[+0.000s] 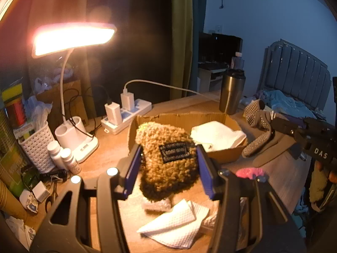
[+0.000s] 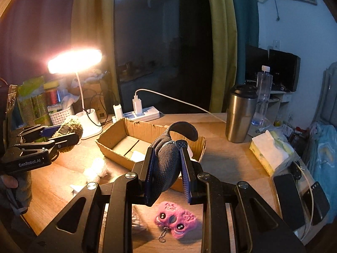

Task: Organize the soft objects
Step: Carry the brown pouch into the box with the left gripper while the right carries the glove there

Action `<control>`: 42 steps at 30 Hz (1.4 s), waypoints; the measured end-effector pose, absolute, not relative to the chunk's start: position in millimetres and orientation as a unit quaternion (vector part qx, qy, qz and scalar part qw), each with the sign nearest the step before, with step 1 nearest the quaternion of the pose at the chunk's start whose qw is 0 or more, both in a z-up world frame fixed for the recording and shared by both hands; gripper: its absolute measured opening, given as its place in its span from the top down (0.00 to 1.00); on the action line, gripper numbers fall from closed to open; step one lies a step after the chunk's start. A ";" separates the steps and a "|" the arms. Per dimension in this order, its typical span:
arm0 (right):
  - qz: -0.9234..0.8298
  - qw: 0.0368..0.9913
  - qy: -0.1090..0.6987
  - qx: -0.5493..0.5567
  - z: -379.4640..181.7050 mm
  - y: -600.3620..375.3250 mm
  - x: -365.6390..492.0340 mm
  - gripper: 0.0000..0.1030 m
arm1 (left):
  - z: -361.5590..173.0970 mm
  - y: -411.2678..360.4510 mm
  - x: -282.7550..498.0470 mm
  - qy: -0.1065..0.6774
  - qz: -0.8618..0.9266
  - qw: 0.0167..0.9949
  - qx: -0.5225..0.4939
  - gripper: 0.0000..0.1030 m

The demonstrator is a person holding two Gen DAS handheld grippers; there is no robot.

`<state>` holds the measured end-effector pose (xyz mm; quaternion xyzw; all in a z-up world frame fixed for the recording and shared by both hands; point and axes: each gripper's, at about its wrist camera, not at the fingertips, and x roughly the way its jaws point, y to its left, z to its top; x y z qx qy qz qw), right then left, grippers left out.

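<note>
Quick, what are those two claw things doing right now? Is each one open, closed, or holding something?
Left gripper: closed on a fuzzy brown hat.
Right gripper: closed on grey grip-dotted slipper socks.

My wooden bench (image 2: 227, 160) was pretty cluttered: an open cardboard box (image 2: 118, 136) sat mid-bench, with a lit desk lamp (image 1: 75, 135) and power strip (image 2: 145, 113) behind it. A steel tumbler (image 2: 240, 113), tissue pack (image 2: 269, 151), pink fuzzy keychain (image 2: 177, 219) and white paper towels (image 1: 177, 221) lay around it.
</note>
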<state>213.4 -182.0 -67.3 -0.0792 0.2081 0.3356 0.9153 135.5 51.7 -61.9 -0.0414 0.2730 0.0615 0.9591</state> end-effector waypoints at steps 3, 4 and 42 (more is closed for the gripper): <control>0.334 0.917 0.206 -0.078 -65.8 -183.1 216.9 0.75 | -59.2 51.4 139.4 0.270 0.061 0.960 -0.043 0.50; 0.333 0.917 0.205 -0.078 -65.2 -183.5 218.6 0.75 | -57.9 51.3 141.5 0.268 0.060 0.961 -0.043 0.50; 0.319 0.916 0.223 -0.099 -85.6 -147.4 291.0 0.75 | -86.9 89.3 228.8 0.267 0.051 0.959 -0.081 0.50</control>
